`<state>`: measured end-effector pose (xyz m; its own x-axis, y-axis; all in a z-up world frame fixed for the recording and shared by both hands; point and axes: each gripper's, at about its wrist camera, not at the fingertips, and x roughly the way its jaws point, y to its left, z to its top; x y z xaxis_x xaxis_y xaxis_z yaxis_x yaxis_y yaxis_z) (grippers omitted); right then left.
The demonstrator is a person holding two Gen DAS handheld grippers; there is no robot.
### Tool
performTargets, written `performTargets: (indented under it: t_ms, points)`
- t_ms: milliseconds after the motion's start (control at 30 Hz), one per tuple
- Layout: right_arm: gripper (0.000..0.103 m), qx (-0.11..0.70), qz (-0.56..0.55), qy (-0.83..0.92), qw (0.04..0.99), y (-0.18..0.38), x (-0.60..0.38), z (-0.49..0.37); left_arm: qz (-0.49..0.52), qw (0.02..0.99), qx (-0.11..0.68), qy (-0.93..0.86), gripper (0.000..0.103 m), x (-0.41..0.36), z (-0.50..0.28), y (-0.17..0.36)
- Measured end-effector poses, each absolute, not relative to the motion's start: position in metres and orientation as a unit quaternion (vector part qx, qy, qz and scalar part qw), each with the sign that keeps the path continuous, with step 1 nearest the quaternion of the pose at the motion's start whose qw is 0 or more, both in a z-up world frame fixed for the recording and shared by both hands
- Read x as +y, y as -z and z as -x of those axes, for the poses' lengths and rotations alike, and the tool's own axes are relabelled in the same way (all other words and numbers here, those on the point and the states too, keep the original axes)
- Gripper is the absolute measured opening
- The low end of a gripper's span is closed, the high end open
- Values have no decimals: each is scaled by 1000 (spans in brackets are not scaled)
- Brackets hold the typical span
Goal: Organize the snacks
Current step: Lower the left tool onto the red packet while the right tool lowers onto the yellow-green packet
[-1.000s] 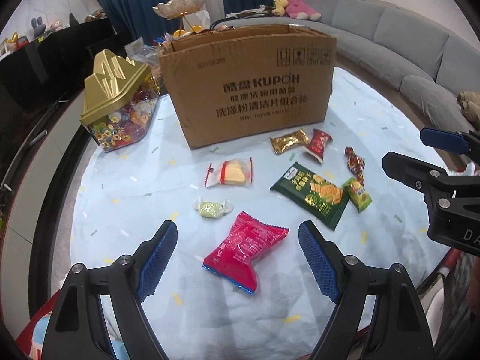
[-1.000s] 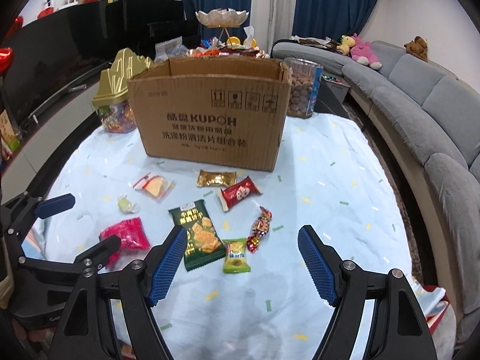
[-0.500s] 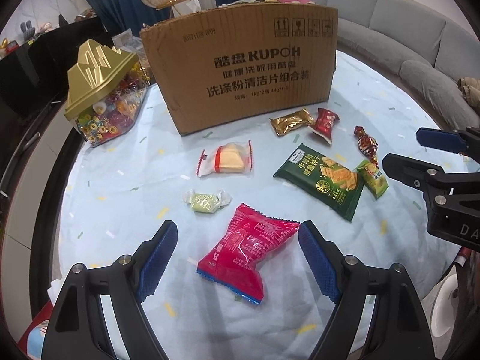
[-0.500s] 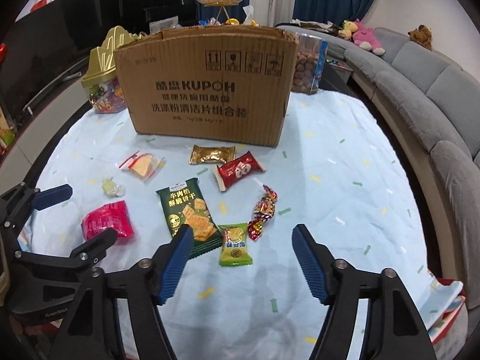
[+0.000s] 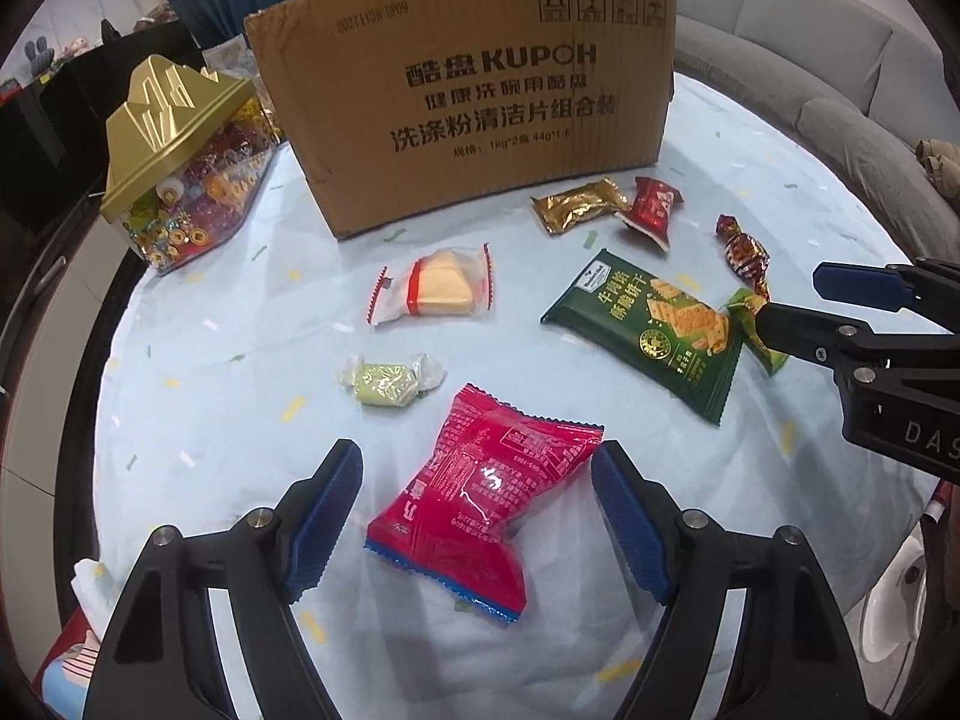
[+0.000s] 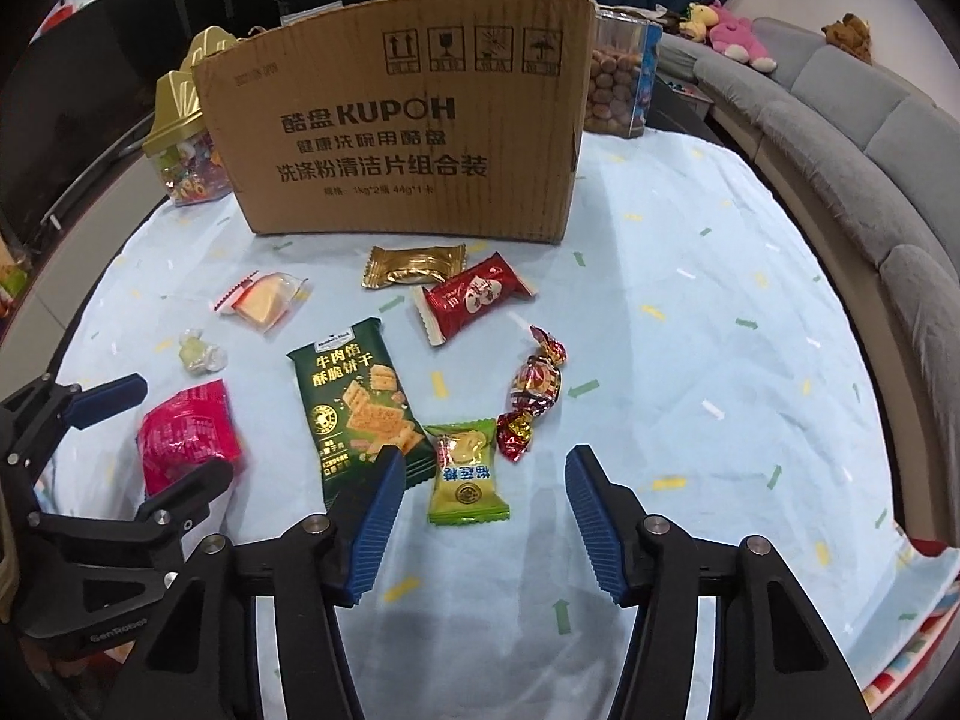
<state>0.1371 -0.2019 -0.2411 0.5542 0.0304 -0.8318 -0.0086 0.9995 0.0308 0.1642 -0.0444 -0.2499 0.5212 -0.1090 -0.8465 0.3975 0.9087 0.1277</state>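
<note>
The top of the brown corrugated cardboard box [image 6: 402, 114] runs out of the left wrist view, and neither view shows its inside. It hides most of the gold-lidded clear candy jar [image 5: 180, 162] from the right wrist camera, along with part of a clear tub of brown balls [image 6: 618, 90] behind its far corner. In the left wrist view the right gripper [image 6: 480, 498] reaches in from the side and covers part of the small lime-green candy packet [image 6: 465, 474], which lies between its spread jaws, untouched. The left gripper [image 5: 477, 516] is likewise released, its blue pads either side of the crinkled pink-red snack bag [image 5: 486, 504] without clear contact. All snacks lie loose on the pale blue confetti-print tablecloth [image 6: 720, 330] in front of the box: a dark green cracker pack [image 6: 357, 402], a gold foil sachet [image 6: 414, 264], a red sachet [image 6: 471, 297], a red twist-wrapped candy [image 6: 534, 390], a clear-wrapped yellow wedge cake [image 5: 435, 288], and a pale green twist candy [image 5: 390, 381]. A grey sofa [image 6: 840, 108] curves past the table's right side.
</note>
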Motion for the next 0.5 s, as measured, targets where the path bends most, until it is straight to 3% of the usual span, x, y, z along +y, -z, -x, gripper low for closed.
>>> performTargets:
  t_ms: [67, 400, 500]
  points:
    - [57, 477, -14, -11, 879, 244, -202, -139, -154, 855, 472, 150, 75, -45, -165, 253]
    - [38, 501, -31, -18, 865, 258, -207, -146, -143, 851, 480, 159, 63, -45, -167, 256]
    - [31, 500, -32, -19, 865, 259, -207, -146, -141, 850, 479, 166, 52, -47, -168, 256]
